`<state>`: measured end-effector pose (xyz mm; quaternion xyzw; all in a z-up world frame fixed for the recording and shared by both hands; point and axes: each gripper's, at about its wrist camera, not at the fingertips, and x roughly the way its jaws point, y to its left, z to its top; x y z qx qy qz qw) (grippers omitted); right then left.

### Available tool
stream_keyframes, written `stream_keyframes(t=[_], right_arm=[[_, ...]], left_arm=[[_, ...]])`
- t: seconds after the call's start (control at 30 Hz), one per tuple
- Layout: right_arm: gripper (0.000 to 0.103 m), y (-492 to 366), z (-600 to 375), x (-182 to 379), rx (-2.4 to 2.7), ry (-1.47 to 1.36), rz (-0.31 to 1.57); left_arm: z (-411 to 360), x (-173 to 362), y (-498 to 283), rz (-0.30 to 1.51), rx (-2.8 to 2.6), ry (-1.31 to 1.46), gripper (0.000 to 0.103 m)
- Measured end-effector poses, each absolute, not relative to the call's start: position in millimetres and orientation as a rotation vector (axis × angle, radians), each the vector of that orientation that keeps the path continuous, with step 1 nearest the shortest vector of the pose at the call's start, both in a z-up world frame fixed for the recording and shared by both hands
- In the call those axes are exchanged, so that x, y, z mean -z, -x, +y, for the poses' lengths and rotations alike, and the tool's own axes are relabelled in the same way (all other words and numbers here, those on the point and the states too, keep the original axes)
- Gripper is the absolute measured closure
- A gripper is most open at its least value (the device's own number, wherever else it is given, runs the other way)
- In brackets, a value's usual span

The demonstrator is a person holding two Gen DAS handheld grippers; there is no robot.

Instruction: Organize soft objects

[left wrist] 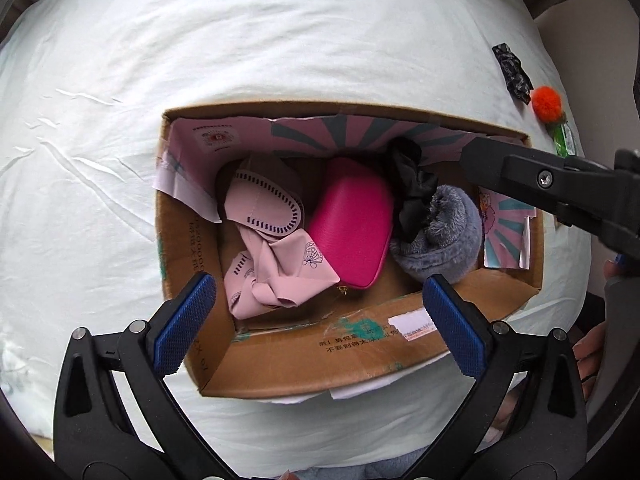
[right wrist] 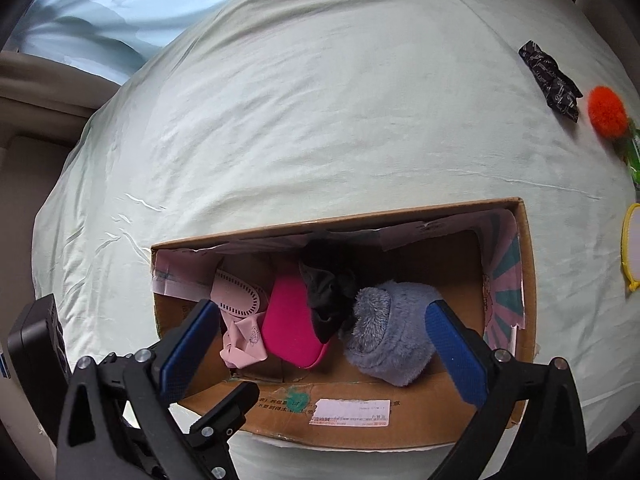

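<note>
An open cardboard box point(left wrist: 280, 356) point(right wrist: 440, 420) sits on a pale bedsheet. Inside lie a crumpled pale pink cloth point(left wrist: 268, 240) point(right wrist: 240, 320), a bright pink pouch point(left wrist: 352, 224) point(right wrist: 292, 320), a black scrunchie point(left wrist: 412, 192) point(right wrist: 328, 292) and a grey fluffy plush item point(left wrist: 440, 236) point(right wrist: 392, 336). My left gripper point(left wrist: 320, 320) hangs open above the box's near side, over the pink cloth and pouch, with nothing between its blue pads. My right gripper point(right wrist: 328, 352) stands open above the pouch and the grey plush, touching neither. Its black finger point(left wrist: 560, 188) shows at the right in the left wrist view.
On the sheet at the far right lie a black patterned cloth piece point(left wrist: 512, 72) point(right wrist: 552, 80), an orange pompom point(left wrist: 546, 104) point(right wrist: 606, 110) with a green part, and a yellow-rimmed object point(right wrist: 632, 252). A person's hand point(left wrist: 592, 352) is at the right edge.
</note>
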<state>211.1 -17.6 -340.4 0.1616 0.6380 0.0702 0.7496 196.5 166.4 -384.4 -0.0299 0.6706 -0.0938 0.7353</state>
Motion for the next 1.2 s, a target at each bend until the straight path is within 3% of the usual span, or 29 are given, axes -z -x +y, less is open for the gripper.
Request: stream_keyframes(t=[0.5,0.93,1.2], right_arm=[[0.001,-155,0,253,-0.187,-0.192,1.218],[0.001,-50,-23,132,-0.063,-0.080,0.806],[0.001,2,-52,100,0.014,-0.055,0.677]], left_arm=[[190,298,-146,1.295,0.210,0.051,0.000],[202,185,-73,0.966,0.155,0.040,0.000],[179,139,-39,0.804,0.208,0.021,0.000]])
